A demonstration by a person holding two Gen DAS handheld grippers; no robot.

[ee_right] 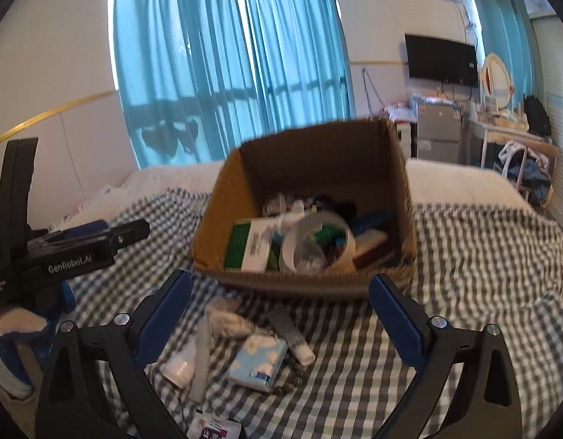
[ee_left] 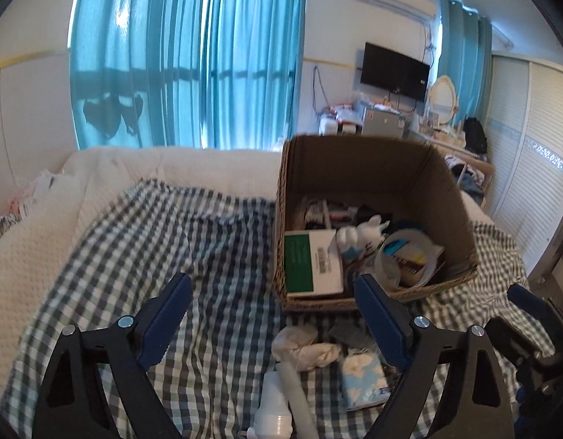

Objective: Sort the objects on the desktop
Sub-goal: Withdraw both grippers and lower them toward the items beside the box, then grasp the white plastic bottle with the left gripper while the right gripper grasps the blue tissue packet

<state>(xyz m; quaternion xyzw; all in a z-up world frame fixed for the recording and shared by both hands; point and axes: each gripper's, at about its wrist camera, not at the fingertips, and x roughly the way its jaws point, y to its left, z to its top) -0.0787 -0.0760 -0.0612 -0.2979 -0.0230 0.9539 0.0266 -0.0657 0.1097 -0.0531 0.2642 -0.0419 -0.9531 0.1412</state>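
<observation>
Both hand-held grippers wide apart, empty, cardboard box contents blurred, white tube cut off

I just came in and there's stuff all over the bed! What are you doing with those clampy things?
Someone is tidying small things into a cardboard box that sits on the checked blanket. The box already holds a green and white carton, a roll of tape and more. Both the left gripper and the right gripper are open and empty. A tissue pack, a small tube and a white bottle are not yet in the box.
</observation>
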